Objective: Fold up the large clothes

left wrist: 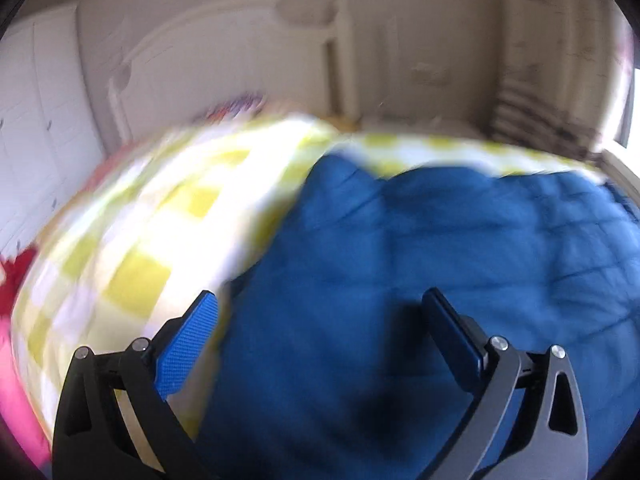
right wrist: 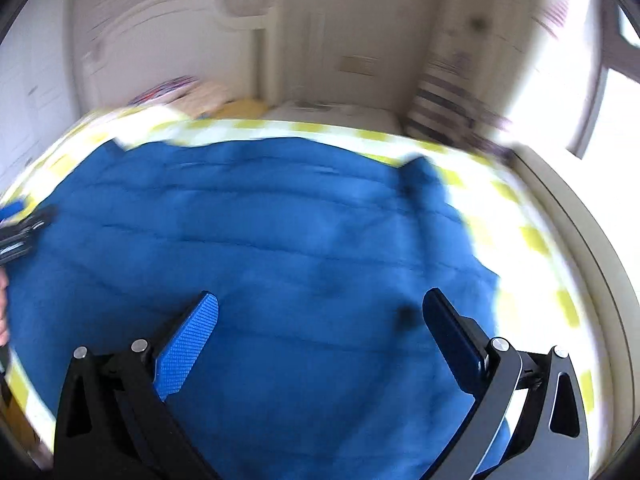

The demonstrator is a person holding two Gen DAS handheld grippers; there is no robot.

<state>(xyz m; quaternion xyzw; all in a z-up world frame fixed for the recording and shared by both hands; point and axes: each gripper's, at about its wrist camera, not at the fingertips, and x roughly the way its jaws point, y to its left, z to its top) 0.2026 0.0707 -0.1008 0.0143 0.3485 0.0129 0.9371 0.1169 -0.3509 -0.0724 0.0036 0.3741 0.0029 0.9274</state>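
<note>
1. The blue garment [right wrist: 256, 248] lay spread over most of a bed with a yellow-and-white checked cover [right wrist: 532, 236]. In the right wrist view it filled the frame from about 9 o'clock round to 3 o'clock, with the cover showing as a border beyond it.
2. It was a deep, even blue, soft-looking, with long shallow creases running across it. Both views were blurred, so seams, sleeves and collar could not be told apart.
3. In the left wrist view the garment's [left wrist: 420, 248] edge ran from about 12 o'clock down toward 7 o'clock, with the checked cover [left wrist: 132, 240] bare to the 9 o'clock side.
4. The step in hand looked like reaching in for a hold. Done well, each claw would take an edge or corner, not the middle of the cloth, and both would lift together so the fold lands straight.
5. The left gripper [left wrist: 320, 320] stood with its fingers wide apart, holding nothing, just over the garment's edge.
6. The right gripper [right wrist: 320, 320] was likewise spread and empty, above the cloth's middle toward 6 o'clock.
7. Beyond the bed, at 12 o'clock, stood a white headboard [right wrist: 176, 36].
</note>
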